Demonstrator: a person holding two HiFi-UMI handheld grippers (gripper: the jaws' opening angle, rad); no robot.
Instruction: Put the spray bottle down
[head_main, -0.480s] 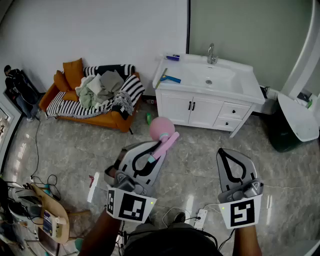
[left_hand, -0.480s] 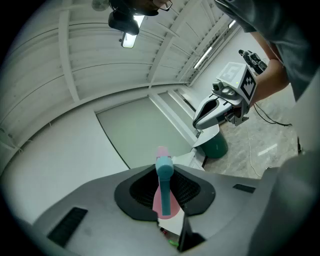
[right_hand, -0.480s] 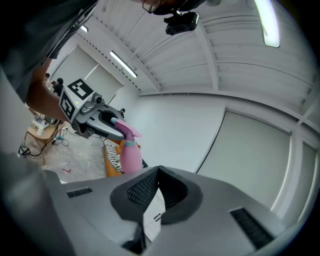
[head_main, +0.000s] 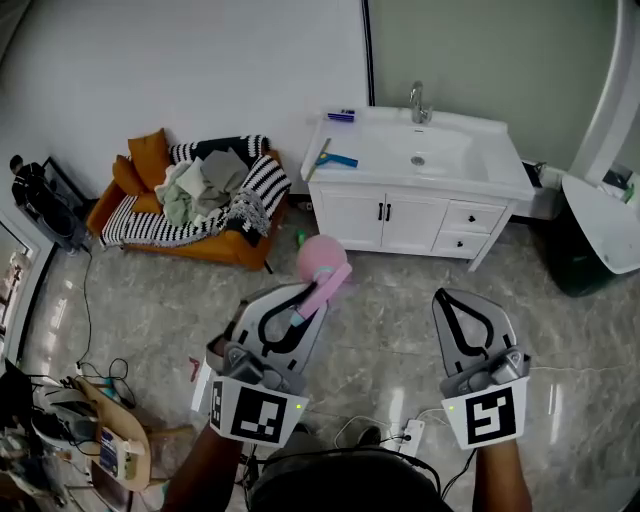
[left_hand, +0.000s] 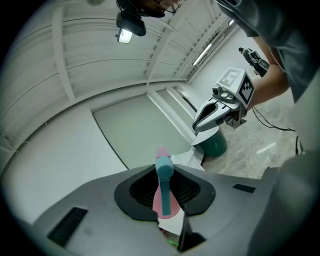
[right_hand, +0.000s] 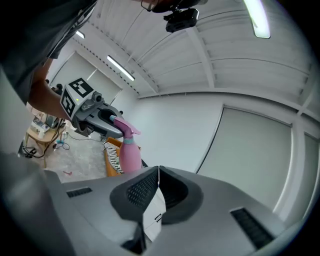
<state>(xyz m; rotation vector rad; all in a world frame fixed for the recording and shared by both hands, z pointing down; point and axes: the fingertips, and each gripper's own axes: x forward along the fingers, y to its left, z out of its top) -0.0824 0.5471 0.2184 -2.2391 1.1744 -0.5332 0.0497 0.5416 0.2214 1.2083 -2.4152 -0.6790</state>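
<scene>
A pink spray bottle (head_main: 323, 262) with a teal collar hangs in the air above the floor, and my left gripper (head_main: 303, 292) is shut on its neck. In the left gripper view the bottle's teal collar and pink nozzle (left_hand: 163, 176) sit between the jaws of the left gripper (left_hand: 163, 186). My right gripper (head_main: 449, 300) is held level to the right, shut with nothing in it. In the right gripper view the right gripper (right_hand: 158, 172) has its pads pressed together, and the bottle (right_hand: 130, 152) shows beyond it, held by the left gripper (right_hand: 107, 122).
A white vanity (head_main: 420, 215) with a sink (head_main: 430, 150) and tap stands ahead; a squeegee (head_main: 335, 158) lies on its top. An orange sofa (head_main: 190, 225) heaped with clothes is at the left. Cables and a power strip (head_main: 410, 435) lie on the marble floor near my feet.
Both grippers keep their hold and pose. The head view has shifted a little, so the vanity and sofa sit slightly differently in the frame.
</scene>
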